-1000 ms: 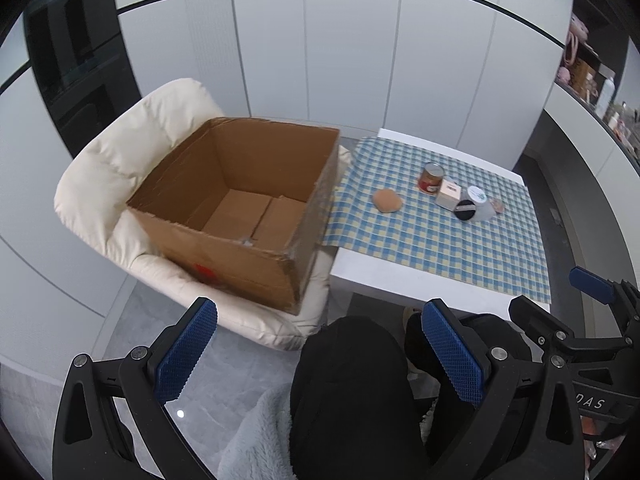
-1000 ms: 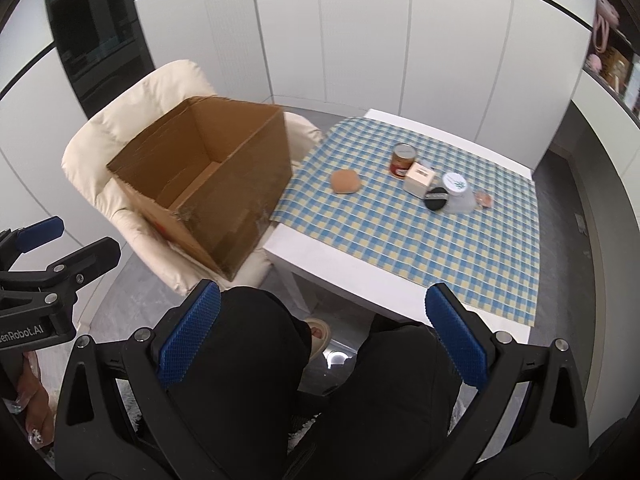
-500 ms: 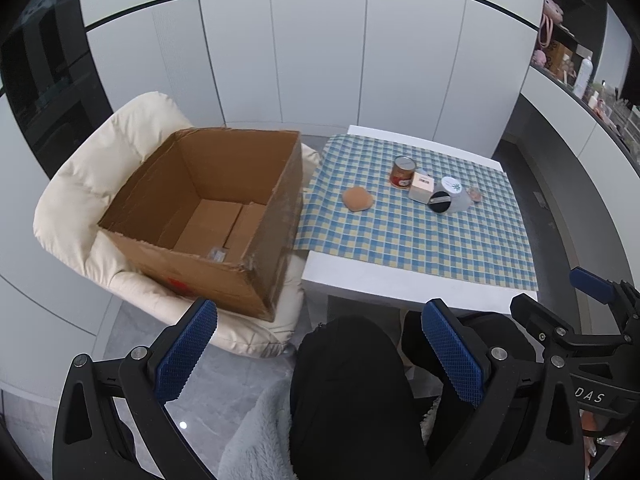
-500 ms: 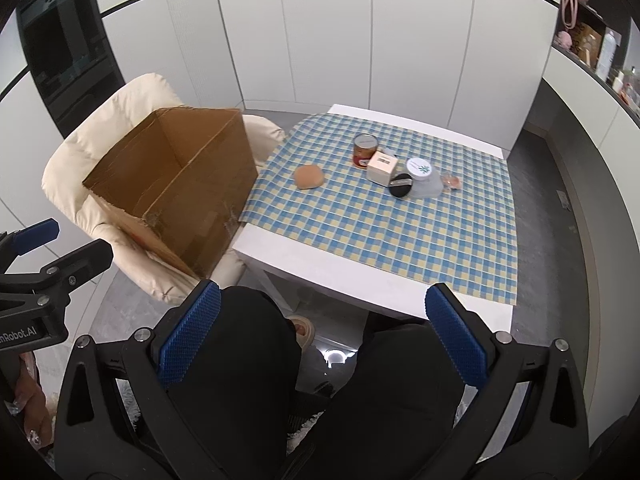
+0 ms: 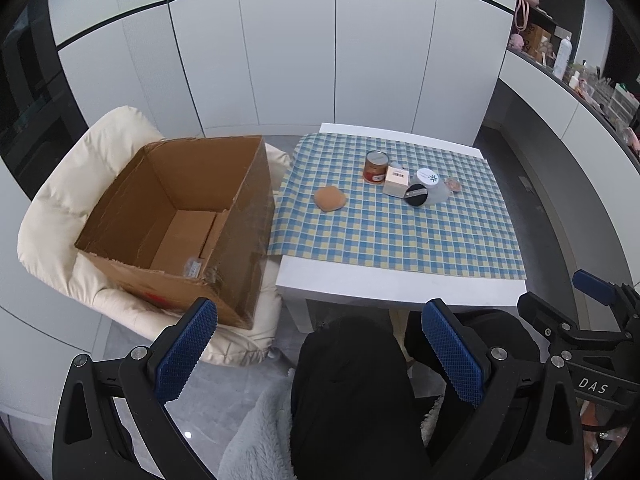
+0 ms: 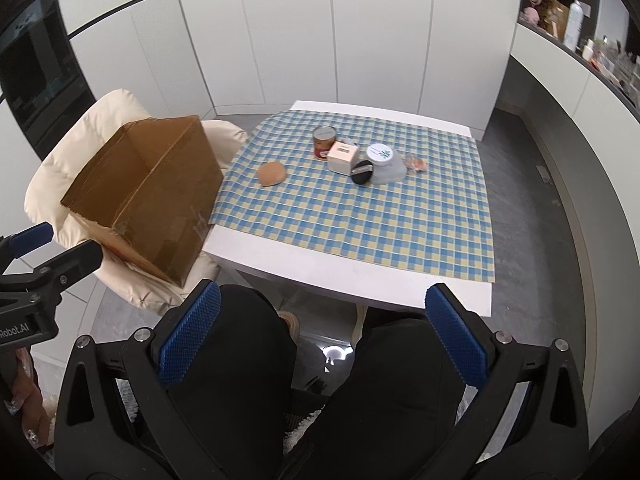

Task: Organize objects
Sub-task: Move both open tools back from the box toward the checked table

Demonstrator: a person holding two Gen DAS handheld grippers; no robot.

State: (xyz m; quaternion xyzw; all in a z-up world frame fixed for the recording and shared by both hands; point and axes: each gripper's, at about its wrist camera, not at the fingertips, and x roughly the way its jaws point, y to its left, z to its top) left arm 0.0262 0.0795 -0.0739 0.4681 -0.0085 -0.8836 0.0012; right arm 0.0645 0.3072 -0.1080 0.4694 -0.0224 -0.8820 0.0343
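Note:
A white table (image 5: pixel 360 284) with a blue checked cloth (image 5: pixel 400 232) holds a red can (image 5: pixel 375 167), a small white box (image 5: pixel 396 182), a black round puff (image 5: pixel 416 195), a clear lidded jar (image 5: pixel 429 184), a small pink item (image 5: pixel 454 184) and a tan sponge (image 5: pixel 330 199). An open cardboard box (image 5: pixel 188 216) sits on a cream chair (image 5: pixel 60 200) to the left. My left gripper (image 5: pixel 320 354) and right gripper (image 6: pixel 320 338) are open and empty, held above the person's lap, short of the table.
The person's black-clad knees (image 6: pixel 256 352) fill the foreground under both grippers. White cabinet walls (image 5: pixel 320 60) stand behind the table. A cluttered shelf (image 5: pixel 560 60) runs along the right. A dark oven panel (image 6: pixel 36 72) is at the left.
Both views have swung and risen, so the table and box sit more centred and upright. Both grippers stay open. The objects on the table have not moved.

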